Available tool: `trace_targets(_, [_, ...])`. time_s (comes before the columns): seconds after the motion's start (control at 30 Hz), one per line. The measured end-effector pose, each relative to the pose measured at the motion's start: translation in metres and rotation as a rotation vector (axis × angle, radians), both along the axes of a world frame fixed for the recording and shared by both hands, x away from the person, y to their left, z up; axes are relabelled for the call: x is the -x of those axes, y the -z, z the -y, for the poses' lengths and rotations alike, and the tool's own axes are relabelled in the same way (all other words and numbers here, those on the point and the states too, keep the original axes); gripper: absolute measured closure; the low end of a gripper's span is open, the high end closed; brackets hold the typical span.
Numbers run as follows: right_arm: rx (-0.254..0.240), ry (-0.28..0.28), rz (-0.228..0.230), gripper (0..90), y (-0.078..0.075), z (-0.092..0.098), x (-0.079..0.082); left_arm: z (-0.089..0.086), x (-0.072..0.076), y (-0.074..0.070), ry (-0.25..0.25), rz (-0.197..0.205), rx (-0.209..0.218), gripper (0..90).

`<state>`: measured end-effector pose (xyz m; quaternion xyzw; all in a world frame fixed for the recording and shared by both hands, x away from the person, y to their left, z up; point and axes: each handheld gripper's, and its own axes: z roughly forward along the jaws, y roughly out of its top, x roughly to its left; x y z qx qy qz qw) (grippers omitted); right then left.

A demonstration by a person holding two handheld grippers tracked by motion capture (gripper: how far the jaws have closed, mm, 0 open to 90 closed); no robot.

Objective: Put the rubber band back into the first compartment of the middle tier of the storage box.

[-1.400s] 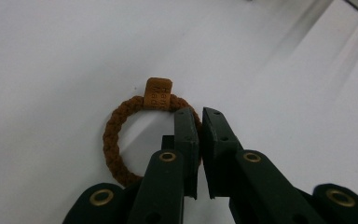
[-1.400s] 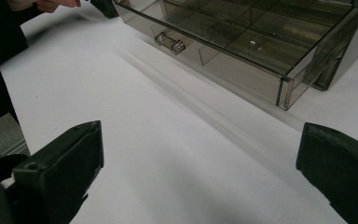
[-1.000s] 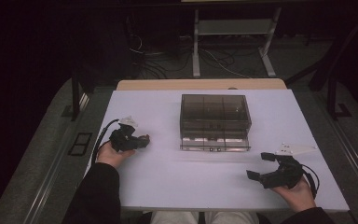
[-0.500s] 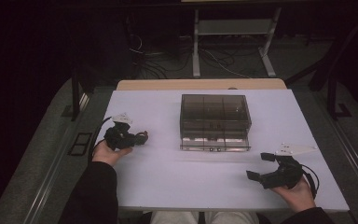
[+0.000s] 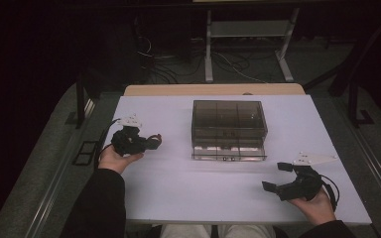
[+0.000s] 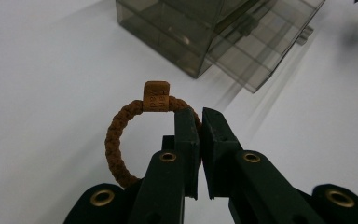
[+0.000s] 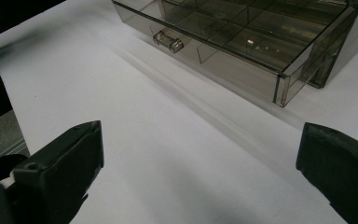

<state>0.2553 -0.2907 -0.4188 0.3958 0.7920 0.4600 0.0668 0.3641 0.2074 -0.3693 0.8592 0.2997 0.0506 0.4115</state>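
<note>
Smoky transparent plastic drawer box (image 5: 229,130) at the middle of the white counter (image 5: 178,183), its bottom drawer slightly pulled out. Left tool (image 5: 155,143), left of the box, grips a small brown ring (image 5: 154,139). Right tool (image 5: 277,176), jaws spread, rests near the front right.

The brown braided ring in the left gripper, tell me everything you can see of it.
The brown braided ring is a small loop of woven cord, leather or fabric by its look, with a squarish brown tag bearing stamped letters too small to read. The left gripper is shut on its right side and holds it above the white table. The smoky clear drawer box stands beyond it, drawer pulled out.
</note>
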Motion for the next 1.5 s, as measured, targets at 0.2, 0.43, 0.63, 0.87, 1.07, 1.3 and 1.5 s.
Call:
trace_targets(0.2, [0.001, -0.001, 0.001, 0.1, 0.000, 0.000, 0.000, 0.005, 0.001, -0.009, 0.019, 0.024, 0.006, 84.6])
trace_targets(0.43, [0.003, -0.003, -0.002, 0.1, 0.000, 0.000, 0.000, 0.016, 0.001, -0.020, 0.055, 0.040, -0.002, 84.6])
trace_targets(0.63, [0.002, -0.003, -0.002, 0.1, 0.000, 0.000, 0.000, 0.025, 0.001, -0.028, 0.086, 0.058, 0.005, 84.6])
trace_targets(0.87, [0.002, -0.004, -0.006, 0.1, 0.000, -0.001, 0.000, 0.038, 0.001, -0.034, 0.116, 0.067, 0.002, 84.6])
trace_targets(1.07, [0.002, -0.004, -0.007, 0.1, 0.000, -0.001, 0.000, 0.049, 0.000, -0.039, 0.141, 0.076, -0.005, 84.6])
trace_targets(1.3, [-0.001, -0.002, -0.012, 0.1, 0.000, -0.001, 0.001, 0.060, -0.001, -0.042, 0.165, 0.085, -0.002, 84.6])
trace_targets(1.5, [0.003, -0.006, -0.001, 0.1, 0.000, -0.001, 0.000, 0.069, -0.001, -0.044, 0.183, 0.087, 0.006, 84.6])
